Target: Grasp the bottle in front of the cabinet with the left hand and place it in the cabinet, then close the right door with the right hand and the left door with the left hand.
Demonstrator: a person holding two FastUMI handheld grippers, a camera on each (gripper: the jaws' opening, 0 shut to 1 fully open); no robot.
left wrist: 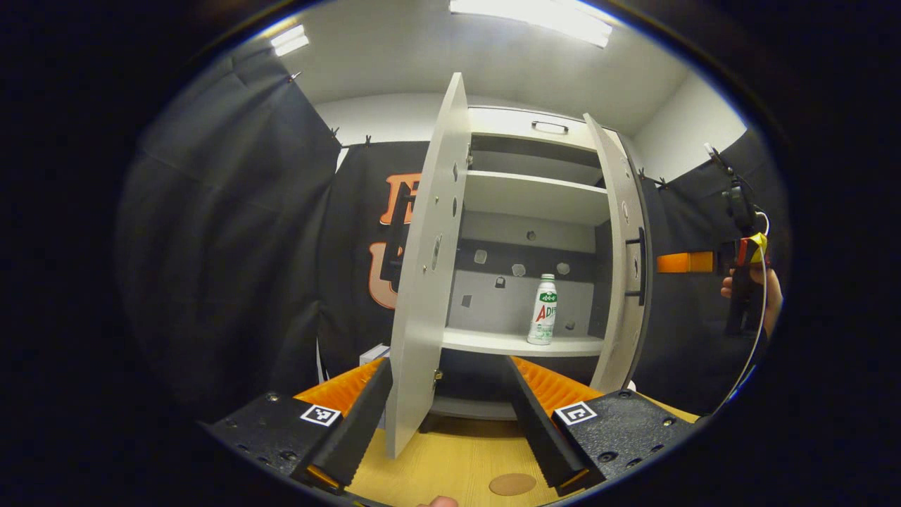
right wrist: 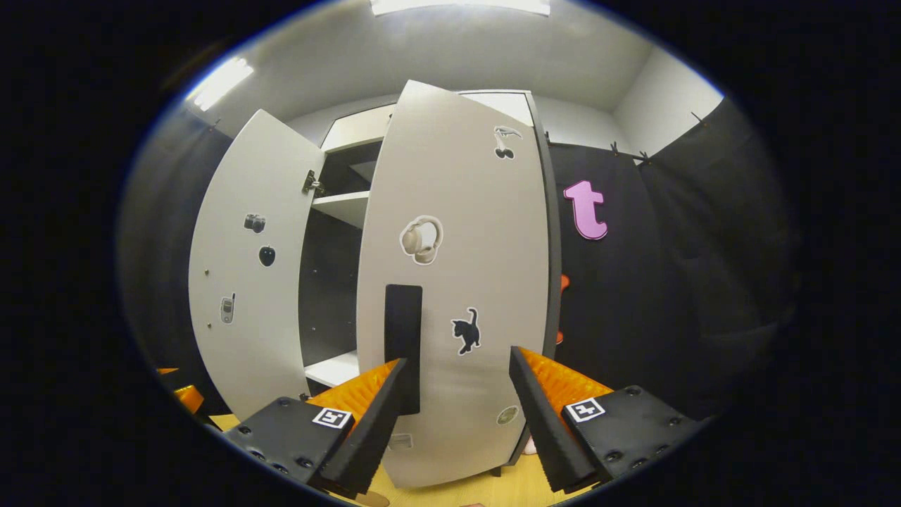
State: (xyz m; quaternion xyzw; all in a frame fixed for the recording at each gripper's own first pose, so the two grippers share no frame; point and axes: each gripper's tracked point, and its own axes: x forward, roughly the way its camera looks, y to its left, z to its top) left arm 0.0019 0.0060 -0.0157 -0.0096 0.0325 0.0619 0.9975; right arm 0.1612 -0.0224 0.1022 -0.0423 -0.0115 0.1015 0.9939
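A white bottle point(left wrist: 543, 310) with a green-and-red label stands upright on the lower shelf point(left wrist: 493, 343) of the pale grey cabinet, near its right side. Both doors hang open. In the left gripper view the left door point(left wrist: 426, 282) is seen almost edge-on, just beyond my left gripper point(left wrist: 450, 415), which is open and holds nothing. My right gripper point(right wrist: 457, 408) is open, close to the outer face of the right door point(right wrist: 457, 282); the black handle point(right wrist: 403, 345) sits by its left finger. The left gripper view shows the right gripper point(left wrist: 676, 262) behind the right door point(left wrist: 619, 267), held by a hand point(left wrist: 771, 296).
The cabinet stands on a wooden tabletop point(left wrist: 450, 458) bearing a round brown disc point(left wrist: 512, 484). A small white object point(left wrist: 373, 352) lies left of the left door. The upper shelf point(left wrist: 535, 197) is bare. Black cloth walls surround the booth. The left door's inner face point(right wrist: 246, 282) carries stickers.
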